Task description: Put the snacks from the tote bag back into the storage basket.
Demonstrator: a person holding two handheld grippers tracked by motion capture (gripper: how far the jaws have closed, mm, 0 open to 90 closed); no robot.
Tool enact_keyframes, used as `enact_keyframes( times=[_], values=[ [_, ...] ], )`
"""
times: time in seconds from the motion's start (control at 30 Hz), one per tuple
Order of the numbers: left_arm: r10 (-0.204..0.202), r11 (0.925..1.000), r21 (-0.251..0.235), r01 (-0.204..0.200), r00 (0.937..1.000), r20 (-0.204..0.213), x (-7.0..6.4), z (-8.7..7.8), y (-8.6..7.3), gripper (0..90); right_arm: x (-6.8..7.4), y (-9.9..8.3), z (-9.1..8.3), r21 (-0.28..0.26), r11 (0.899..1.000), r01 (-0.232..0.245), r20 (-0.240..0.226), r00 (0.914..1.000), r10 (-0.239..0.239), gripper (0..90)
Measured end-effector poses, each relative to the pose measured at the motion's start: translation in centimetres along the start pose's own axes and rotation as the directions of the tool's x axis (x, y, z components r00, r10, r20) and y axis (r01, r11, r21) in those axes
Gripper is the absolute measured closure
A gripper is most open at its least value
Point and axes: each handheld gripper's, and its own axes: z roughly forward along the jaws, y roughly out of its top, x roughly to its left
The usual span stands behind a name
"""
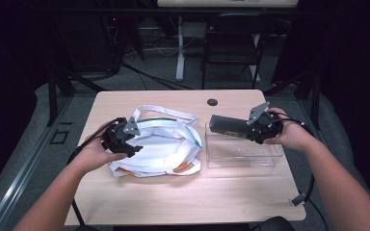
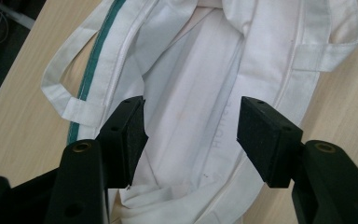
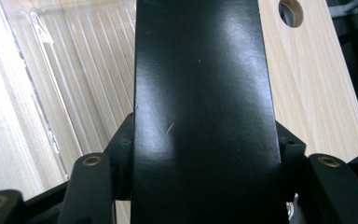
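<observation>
I count two grippers, one bag, one black box and one clear bin on my table (image 1: 139,202).

My left gripper (image 1: 134,140) sits over the left end of the white bag (image 1: 166,144), which lies flat on the table's left half. In the left gripper view its jaws stand wide apart, released, with the bag (image 2: 205,93) spread beneath them; the left pad (image 2: 133,137) looks to rest against the cloth, the right pad (image 2: 263,137) hangs over it. The bag's green trim (image 2: 95,60) runs along one edge, and I see two handle loops, one at each side of that view.

My right gripper (image 1: 250,127) is clenched on the black box (image 1: 229,125), holding it lying roughly level and pointing left, above the back left corner of the clear bin (image 1: 241,156). In the right gripper view the box (image 3: 205,102) sits tight between both jaws, with the ribbed bin (image 3: 74,70) below it and one round hole (image 3: 291,11) in the tabletop beyond. The bin stands just beside the bag's right end.
</observation>
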Motion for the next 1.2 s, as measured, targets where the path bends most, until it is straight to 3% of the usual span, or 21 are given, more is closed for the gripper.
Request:
enact_keyframes(
  times=[1.2],
  values=[
    [0.012,0.9999,0.012,-0.012,0.9999,-0.007,0.0,0.4,-0.2,41.7,0.6,-0.6,3.9,0.060,0.998,0.030,-0.025,0.9993,-0.028,42.0]
  ],
)
